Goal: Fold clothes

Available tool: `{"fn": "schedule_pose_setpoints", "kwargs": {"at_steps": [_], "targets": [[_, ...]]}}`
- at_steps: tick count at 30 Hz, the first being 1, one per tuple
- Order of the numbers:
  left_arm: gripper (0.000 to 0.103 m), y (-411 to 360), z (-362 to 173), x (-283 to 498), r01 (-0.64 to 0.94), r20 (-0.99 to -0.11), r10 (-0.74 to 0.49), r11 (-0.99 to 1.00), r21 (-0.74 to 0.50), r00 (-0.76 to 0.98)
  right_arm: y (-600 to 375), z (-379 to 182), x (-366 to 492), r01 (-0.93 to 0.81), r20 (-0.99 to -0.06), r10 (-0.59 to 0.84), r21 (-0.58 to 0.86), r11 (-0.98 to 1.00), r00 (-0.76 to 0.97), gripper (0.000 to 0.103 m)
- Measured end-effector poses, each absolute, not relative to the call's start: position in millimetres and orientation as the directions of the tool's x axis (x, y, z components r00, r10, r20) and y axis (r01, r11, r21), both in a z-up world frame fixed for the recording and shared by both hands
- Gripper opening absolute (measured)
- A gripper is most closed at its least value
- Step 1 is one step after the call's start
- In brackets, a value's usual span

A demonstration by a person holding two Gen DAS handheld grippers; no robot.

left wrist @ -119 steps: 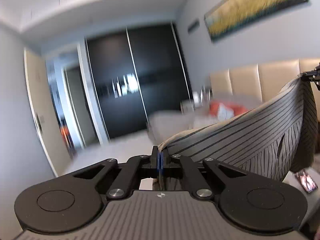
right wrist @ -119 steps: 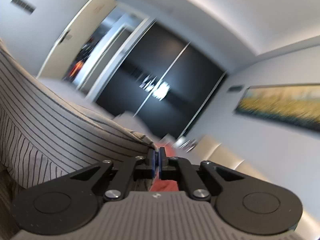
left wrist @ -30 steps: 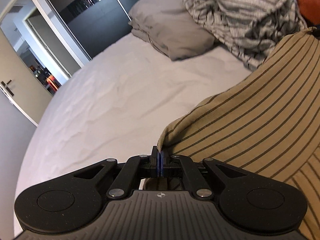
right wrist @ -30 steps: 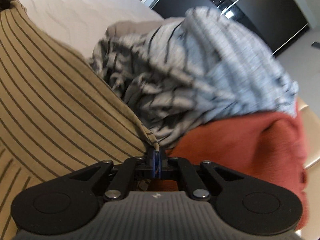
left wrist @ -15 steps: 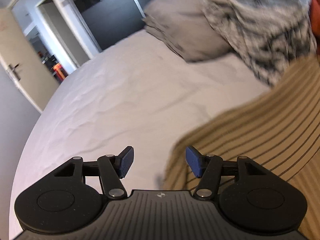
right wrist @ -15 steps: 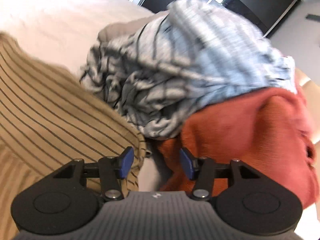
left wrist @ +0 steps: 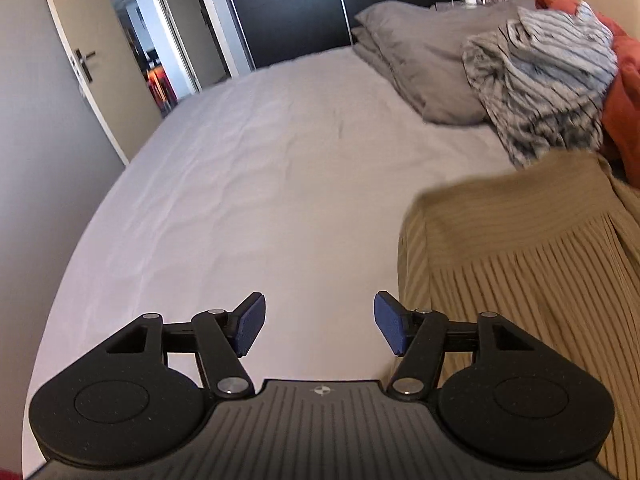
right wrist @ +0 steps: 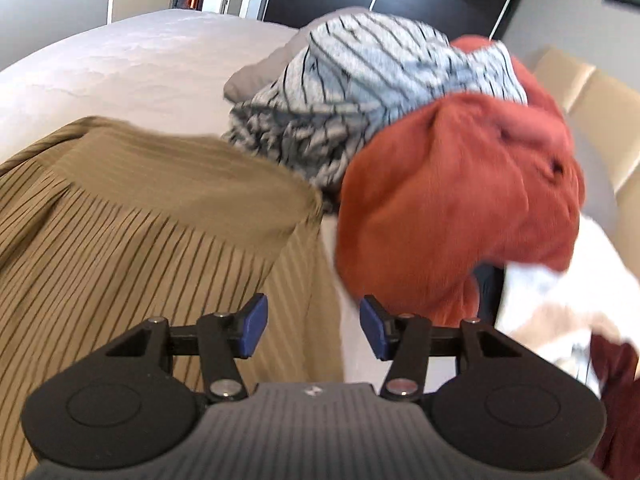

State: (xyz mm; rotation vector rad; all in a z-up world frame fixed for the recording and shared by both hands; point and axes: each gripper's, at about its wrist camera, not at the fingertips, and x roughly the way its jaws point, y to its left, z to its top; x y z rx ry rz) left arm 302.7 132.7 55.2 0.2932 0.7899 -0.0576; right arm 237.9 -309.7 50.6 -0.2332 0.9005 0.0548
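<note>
Beside the clothes pile (right wrist: 400, 120), the tan striped garment (left wrist: 520, 264) is laid on the bed (left wrist: 260, 168); jaws of both the left gripper (left wrist: 319, 330) and right gripper (right wrist: 313, 326) are held apart, empty.

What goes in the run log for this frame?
left gripper jaws open | right gripper jaws open | tan striped garment lying on white bed sheet

Left wrist view looked low across the bed (left wrist: 248, 168) toward the wardrobe (left wrist: 304, 8); right wrist view sat nearer the clothes pile (right wrist: 440, 168). Both shared the tan striped garment (left wrist: 520, 264) (right wrist: 132, 216).
</note>
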Motion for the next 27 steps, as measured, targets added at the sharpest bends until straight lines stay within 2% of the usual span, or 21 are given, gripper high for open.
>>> {"fn": "schedule_pose_setpoints", "kwargs": {"at_steps": [3, 8, 15, 18, 21, 22, 24, 26, 27], "targets": [[0.060, 144, 40, 279, 0.151, -0.728, 0.074, 0.959, 0.239, 0.681, -312, 46, 215, -0.127, -0.794, -0.042, -0.149, 0.981, 0.607, 0.055], [0.060, 167, 9, 267, 0.118, -0.775, -0.019, 0.990, 0.071, 0.631, -324, 31, 199, -0.084, -0.807, 0.003, -0.058, 0.995, 0.591, 0.055], [0.059, 173, -25, 282, 0.096, -0.804, -0.016, 0.994, 0.051, 0.595, -324, -4, 209, -0.074, -0.840, 0.049, 0.011, 0.997, 0.541, 0.055], [0.059, 173, -39, 287, 0.086, -0.814, 0.001, 0.994, 0.062, 0.580, -319, -19, 218, -0.080, -0.848, 0.011, -0.037, 0.996, 0.530, 0.056], [0.052, 171, -46, 291, 0.094, -0.823, -0.009, 0.994, 0.054, 0.568, -321, -35, 227, -0.055, -0.857, -0.001, -0.035, 0.998, 0.515, 0.056], [0.045, 171, -48, 293, 0.097, -0.826, -0.017, 0.994, 0.045, 0.564, -323, -41, 230, -0.047, -0.866, 0.016, -0.008, 0.999, 0.500, 0.053], [0.036, 171, -48, 294, 0.094, -0.826, -0.025, 0.995, 0.034, 0.563, -323, -49, 232, -0.051, -0.879, 0.045, 0.023, 0.998, 0.475, 0.041], [0.020, 172, -45, 295, 0.084, -0.822, -0.026, 0.996, 0.027, 0.569, -318, -52, 231, -0.080, -0.878, 0.046, 0.009, 0.997, 0.476, 0.018], [0.015, 172, -44, 296, 0.080, -0.820, -0.026, 0.997, 0.024, 0.572, -316, -50, 230, -0.091, -0.874, 0.036, -0.009, 0.996, 0.485, 0.009]]}}
